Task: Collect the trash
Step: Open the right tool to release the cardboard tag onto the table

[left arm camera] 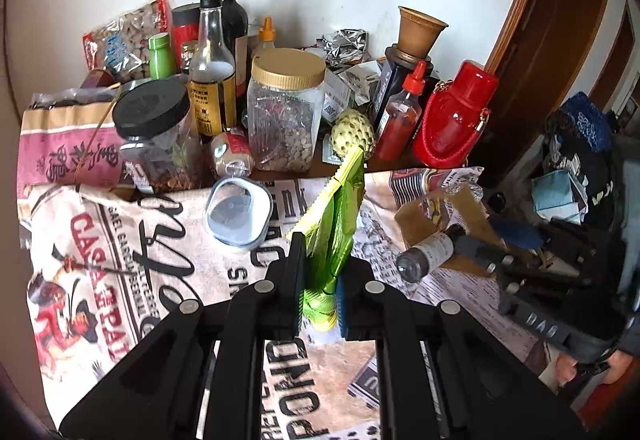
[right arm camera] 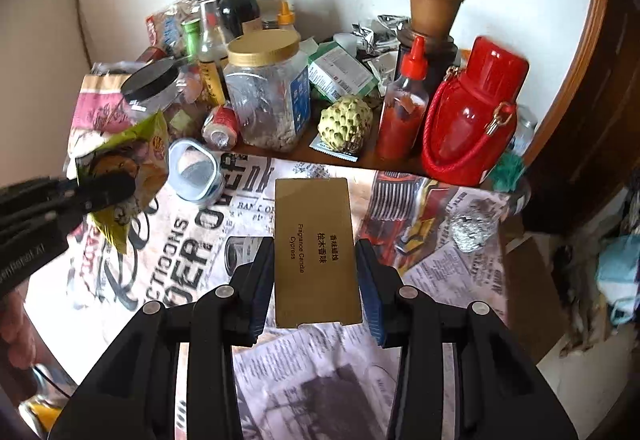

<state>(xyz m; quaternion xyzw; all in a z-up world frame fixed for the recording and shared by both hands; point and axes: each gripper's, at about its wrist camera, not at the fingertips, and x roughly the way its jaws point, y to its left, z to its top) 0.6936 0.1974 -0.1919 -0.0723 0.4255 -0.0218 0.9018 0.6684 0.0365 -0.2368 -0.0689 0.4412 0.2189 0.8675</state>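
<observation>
My left gripper (left arm camera: 320, 272) is shut on a green snack wrapper (left arm camera: 334, 224) and holds it above the newspaper-print tablecloth (left arm camera: 120, 260). The same wrapper (right arm camera: 124, 168) and left gripper (right arm camera: 108, 188) show at the left of the right wrist view. My right gripper (right arm camera: 316, 272) is shut on a gold candle box (right arm camera: 314, 252) printed "Fragrance Candle Cypress", held above the tablecloth (right arm camera: 192, 252). In the left wrist view the right gripper (left arm camera: 500, 264) appears at the right with the box (left arm camera: 444, 228). A foil ball (right arm camera: 472, 228) lies on the cloth at the right.
The back of the table is crowded: a gold-lid jar (left arm camera: 286, 108), black-lid jar (left arm camera: 156, 132), wine bottle (left arm camera: 232, 20), custard apple (left arm camera: 354, 130), red sauce bottle (left arm camera: 402, 112), red flask (left arm camera: 456, 116), crumpled foil (left arm camera: 346, 44). A small clear container (left arm camera: 238, 212) lies on the cloth. Clutter sits right of the table.
</observation>
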